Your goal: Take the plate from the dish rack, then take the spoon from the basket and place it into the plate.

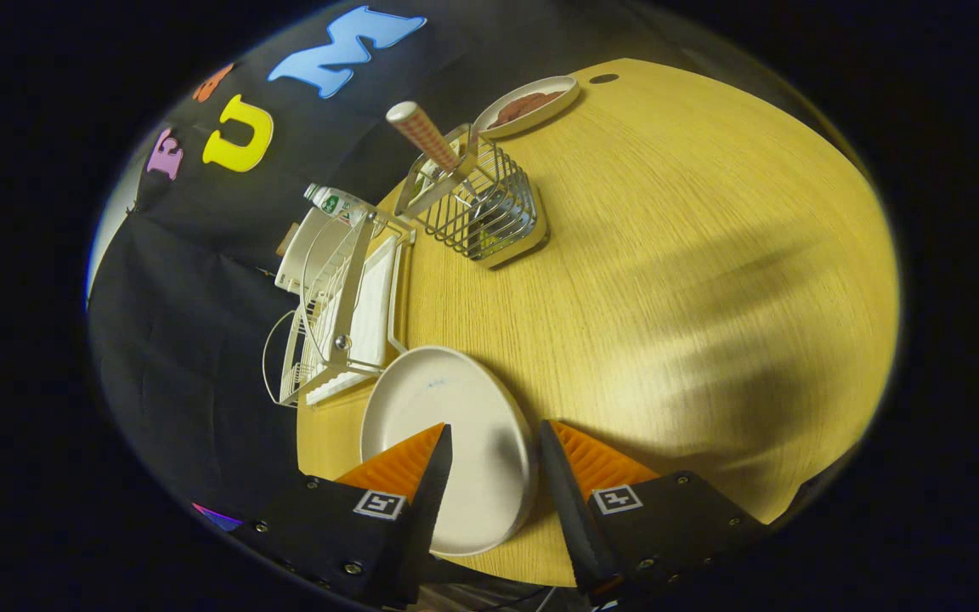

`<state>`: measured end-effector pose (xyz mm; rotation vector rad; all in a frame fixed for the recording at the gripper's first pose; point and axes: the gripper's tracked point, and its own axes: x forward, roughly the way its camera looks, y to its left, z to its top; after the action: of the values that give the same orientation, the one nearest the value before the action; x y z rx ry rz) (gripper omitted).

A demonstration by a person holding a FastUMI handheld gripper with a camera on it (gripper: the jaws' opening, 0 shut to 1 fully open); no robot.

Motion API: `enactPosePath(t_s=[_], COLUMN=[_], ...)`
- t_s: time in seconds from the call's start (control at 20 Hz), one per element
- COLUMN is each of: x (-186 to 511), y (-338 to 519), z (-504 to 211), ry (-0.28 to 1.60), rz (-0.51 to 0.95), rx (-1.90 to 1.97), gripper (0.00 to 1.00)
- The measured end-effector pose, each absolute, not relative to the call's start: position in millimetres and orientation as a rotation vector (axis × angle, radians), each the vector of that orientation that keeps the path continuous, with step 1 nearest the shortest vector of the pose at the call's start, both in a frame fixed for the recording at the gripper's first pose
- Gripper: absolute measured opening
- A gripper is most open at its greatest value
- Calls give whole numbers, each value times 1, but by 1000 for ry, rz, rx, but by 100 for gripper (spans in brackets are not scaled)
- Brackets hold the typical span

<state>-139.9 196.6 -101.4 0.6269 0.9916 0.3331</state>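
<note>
A white plate [438,425] lies flat on the wooden table [693,280], just beside the white wire dish rack [336,289]. My gripper [494,427] hovers over the plate's near part, open, with the plate's rim showing in the gap between the fingers and neither finger pressing on it. Beyond the plate stands a wire basket [489,212] on a wooden base. The spoon [421,132] leans in it, its checkered handle sticking out above the basket's rim.
A small dish [532,102] with brownish contents sits past the basket near the table's far edge. A bottle [336,202] lies behind the dish rack. Bare tabletop stretches to the side of the basket away from the rack.
</note>
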Motion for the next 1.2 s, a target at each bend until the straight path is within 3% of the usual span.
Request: enactPosePath(t_s=[0.45,0.95,1.2], x=[-102,-59,-44], y=[146,133,147], z=[-26,120,124], ry=[654,84,-12], rz=[250,173,172], rx=[359,12,-70], gripper=[65,65,65])
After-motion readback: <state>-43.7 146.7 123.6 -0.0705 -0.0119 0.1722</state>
